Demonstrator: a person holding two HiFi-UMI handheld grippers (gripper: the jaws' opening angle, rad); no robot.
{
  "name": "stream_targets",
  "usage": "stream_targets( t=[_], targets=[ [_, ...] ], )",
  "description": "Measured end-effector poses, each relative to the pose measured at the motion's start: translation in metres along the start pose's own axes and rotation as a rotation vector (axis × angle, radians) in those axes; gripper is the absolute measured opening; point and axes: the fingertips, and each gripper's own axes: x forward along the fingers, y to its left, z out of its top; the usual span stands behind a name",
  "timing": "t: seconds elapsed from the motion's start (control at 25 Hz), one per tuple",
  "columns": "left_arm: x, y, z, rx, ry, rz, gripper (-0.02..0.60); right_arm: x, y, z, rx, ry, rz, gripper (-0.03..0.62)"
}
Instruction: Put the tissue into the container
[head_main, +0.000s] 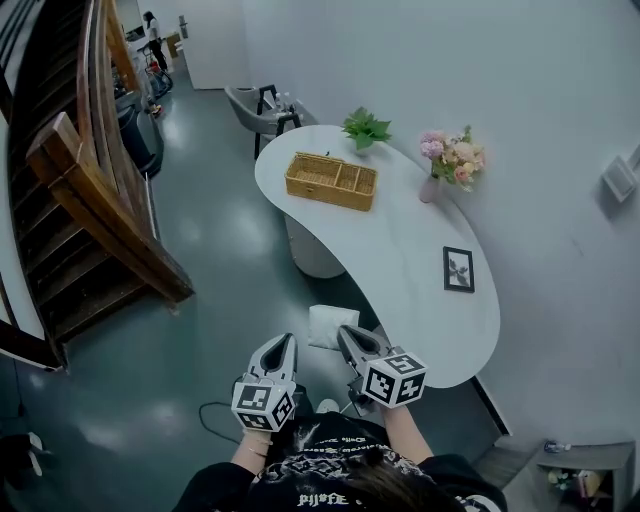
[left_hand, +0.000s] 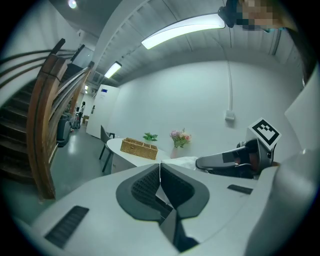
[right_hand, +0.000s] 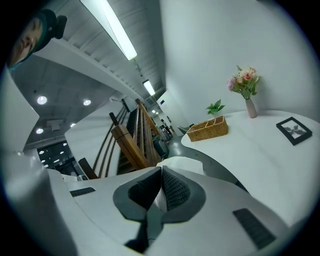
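We hold the white tissue (head_main: 328, 326) pinched in the right tool (head_main: 346, 333), its jaws closed tight on the sheet, which juts out just ahead of its tip. The left tool (head_main: 285, 342) is just beside it, jaws together with nothing between them. Well ahead of both tools, the wicker container (head_main: 331, 180) sits on the white counter (head_main: 420, 300), which stretches ahead and to the right of the right tool.

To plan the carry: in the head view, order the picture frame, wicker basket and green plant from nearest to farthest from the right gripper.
1. Picture frame, near right on table.
2. Wicker basket, far left.
3. Green plant, beyond it.
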Motion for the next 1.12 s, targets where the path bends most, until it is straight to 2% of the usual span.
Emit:
stream_targets(
  t=[0.44, 1.12],
  targets=[
    [0.051, 0.024, 0.018, 0.029, 0.013, -0.035, 0.026, 0.031, -0.024, 0.026, -0.018, -0.008, -0.054, 0.028],
    [0.124, 0.105, 0.062, 0.050, 0.034, -0.123, 0.026, 0.125, -0.038, 0.081, -0.034, -0.051, -0.158, 0.028]
  ],
)
